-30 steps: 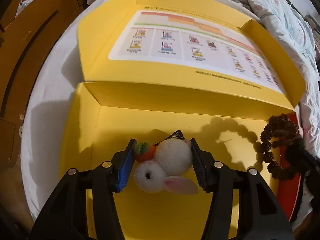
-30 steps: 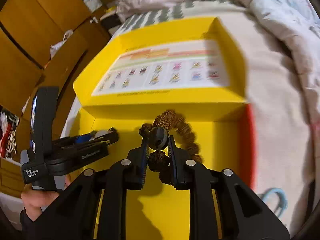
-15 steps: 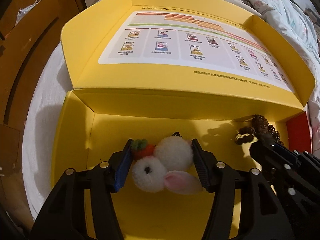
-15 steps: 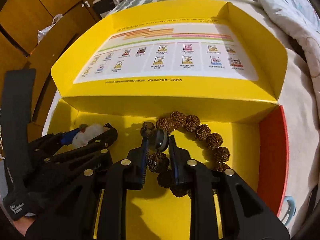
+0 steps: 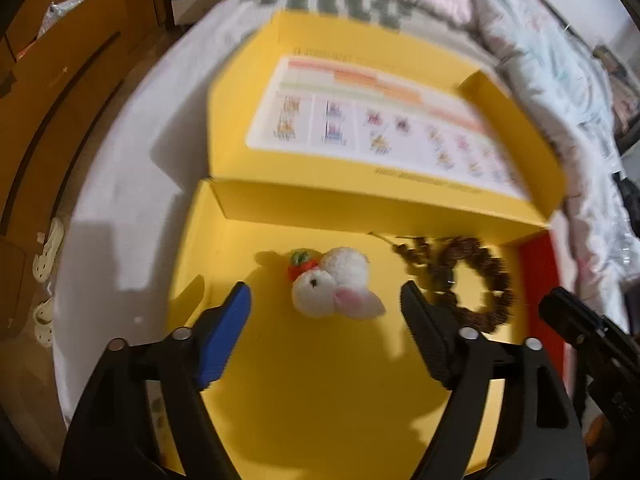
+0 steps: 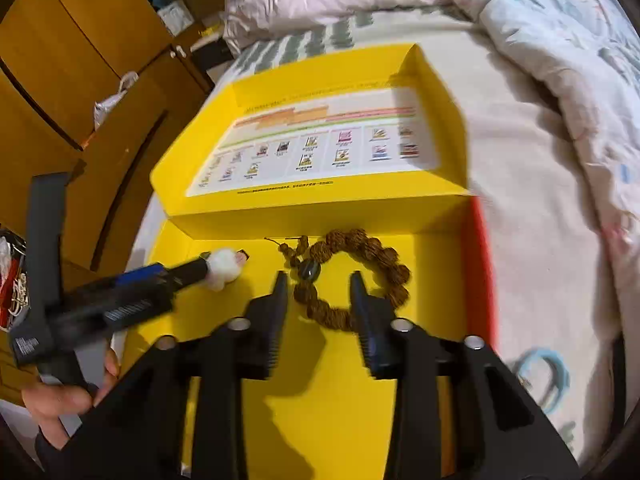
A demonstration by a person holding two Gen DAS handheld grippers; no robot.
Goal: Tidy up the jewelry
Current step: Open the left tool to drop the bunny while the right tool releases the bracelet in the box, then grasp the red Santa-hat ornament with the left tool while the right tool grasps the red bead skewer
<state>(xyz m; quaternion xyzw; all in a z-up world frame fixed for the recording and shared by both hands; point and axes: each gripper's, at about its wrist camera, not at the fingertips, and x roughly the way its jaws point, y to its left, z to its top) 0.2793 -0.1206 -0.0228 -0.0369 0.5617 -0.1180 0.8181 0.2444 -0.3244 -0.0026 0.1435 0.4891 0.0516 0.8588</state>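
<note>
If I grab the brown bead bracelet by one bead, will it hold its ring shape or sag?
The bead bracelet would probably sag: it looks strung, with a loose tassel end trailing. The knobbly beads should grip well. It lies flat in the yellow box, so rolling seems unlikely.

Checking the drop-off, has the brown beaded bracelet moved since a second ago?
Yes. The brown beaded bracelet was clamped in the right gripper; it now lies released on the yellow cardboard box's floor, near the back wall, jaws open.

The box is coloured bright yellow, with one red side wall. A white pompom rabbit is marked by a pink ear and an orange carrot topped green. The bracelet is strung in knobbly brown beads, one dark and glossy. The bedding is printed pale, with pastel motifs.
</note>
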